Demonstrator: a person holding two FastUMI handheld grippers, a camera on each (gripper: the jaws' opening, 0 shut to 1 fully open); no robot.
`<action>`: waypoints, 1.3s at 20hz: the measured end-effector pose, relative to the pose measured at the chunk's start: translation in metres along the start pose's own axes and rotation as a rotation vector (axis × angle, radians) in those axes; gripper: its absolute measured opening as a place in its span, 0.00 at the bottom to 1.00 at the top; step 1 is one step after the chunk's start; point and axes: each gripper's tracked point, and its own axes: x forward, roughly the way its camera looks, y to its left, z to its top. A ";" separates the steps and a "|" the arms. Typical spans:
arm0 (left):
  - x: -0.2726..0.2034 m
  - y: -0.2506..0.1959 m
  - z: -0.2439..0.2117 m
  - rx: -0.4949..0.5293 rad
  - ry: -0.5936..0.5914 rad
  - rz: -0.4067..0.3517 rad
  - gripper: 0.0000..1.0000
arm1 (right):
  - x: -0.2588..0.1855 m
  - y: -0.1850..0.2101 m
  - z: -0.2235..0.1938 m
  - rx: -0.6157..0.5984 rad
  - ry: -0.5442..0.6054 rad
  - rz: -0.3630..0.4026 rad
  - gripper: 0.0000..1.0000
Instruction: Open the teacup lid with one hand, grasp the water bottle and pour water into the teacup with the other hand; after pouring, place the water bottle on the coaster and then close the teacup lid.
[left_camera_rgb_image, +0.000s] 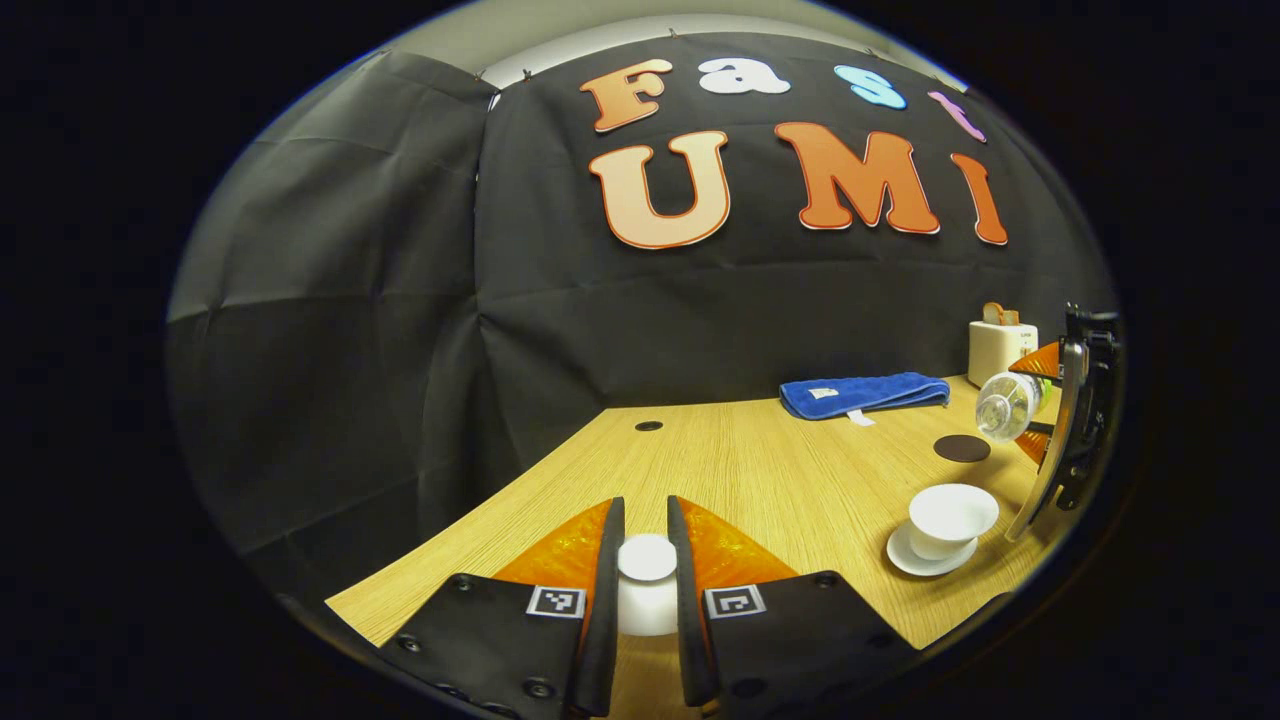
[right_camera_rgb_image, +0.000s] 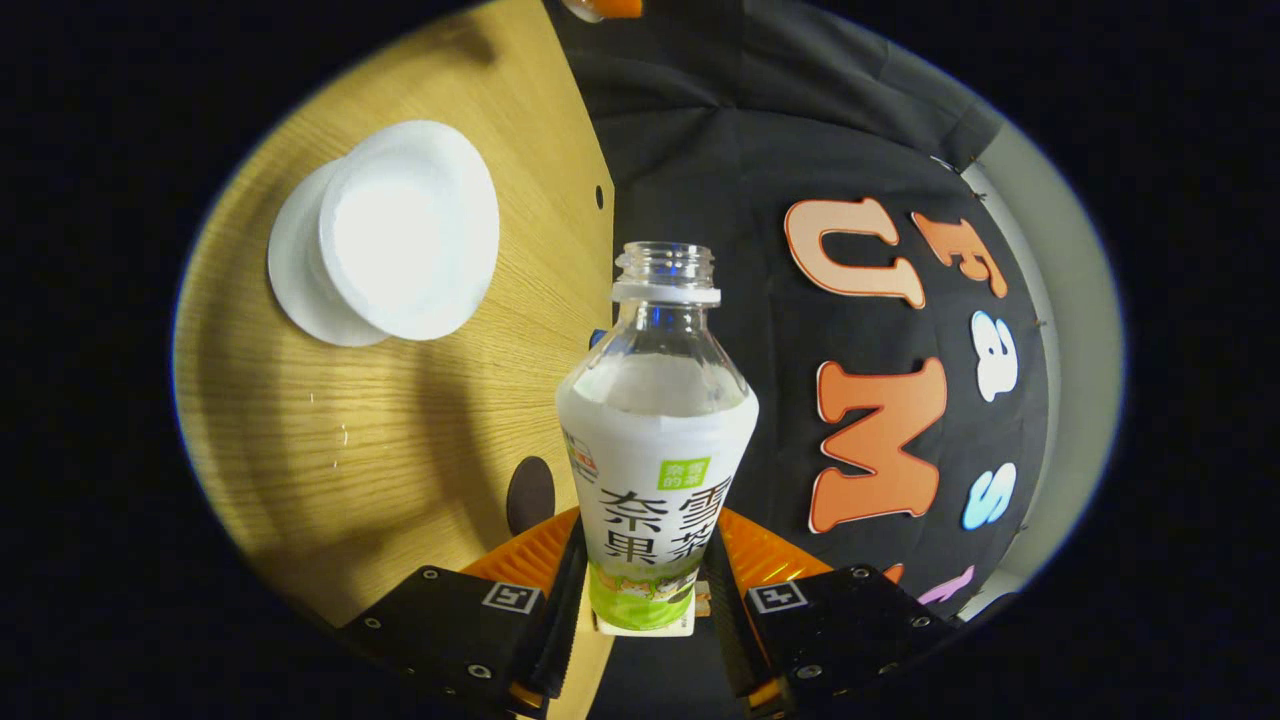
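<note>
My left gripper (left_camera_rgb_image: 646, 512) is shut on the white teacup lid (left_camera_rgb_image: 647, 565), held low over the wooden table (left_camera_rgb_image: 760, 480), well left of the cup. The uncovered white teacup (left_camera_rgb_image: 950, 515) stands on its saucer (left_camera_rgb_image: 905, 560) at the right. In the right gripper view the cup (right_camera_rgb_image: 410, 230) and saucer (right_camera_rgb_image: 290, 270) lie at upper left. My right gripper (right_camera_rgb_image: 645, 545) is shut on the lower body of the capless, labelled water bottle (right_camera_rgb_image: 655, 440). In the left gripper view the bottle (left_camera_rgb_image: 1000, 405) hangs tilted in the right gripper (left_camera_rgb_image: 1038, 403), above and behind the cup. I see no water stream.
A dark round coaster (left_camera_rgb_image: 962, 448) lies just behind the cup, also visible as the coaster (right_camera_rgb_image: 530, 495) beside the bottle. A folded blue towel (left_camera_rgb_image: 865, 393) and a white toaster (left_camera_rgb_image: 1000, 345) sit at the table's back. A small hole (left_camera_rgb_image: 648, 426) marks the tabletop.
</note>
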 end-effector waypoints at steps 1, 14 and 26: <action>0.000 0.001 -0.003 -0.005 0.004 -0.001 0.29 | 0.002 0.004 0.002 -0.017 -0.006 0.003 0.61; -0.009 0.012 -0.010 0.001 0.012 0.012 0.26 | 0.002 -0.024 0.012 -0.303 -0.097 -0.249 0.61; -0.009 0.010 -0.010 -0.002 0.010 0.006 0.30 | 0.005 -0.038 0.014 -0.393 -0.138 -0.371 0.61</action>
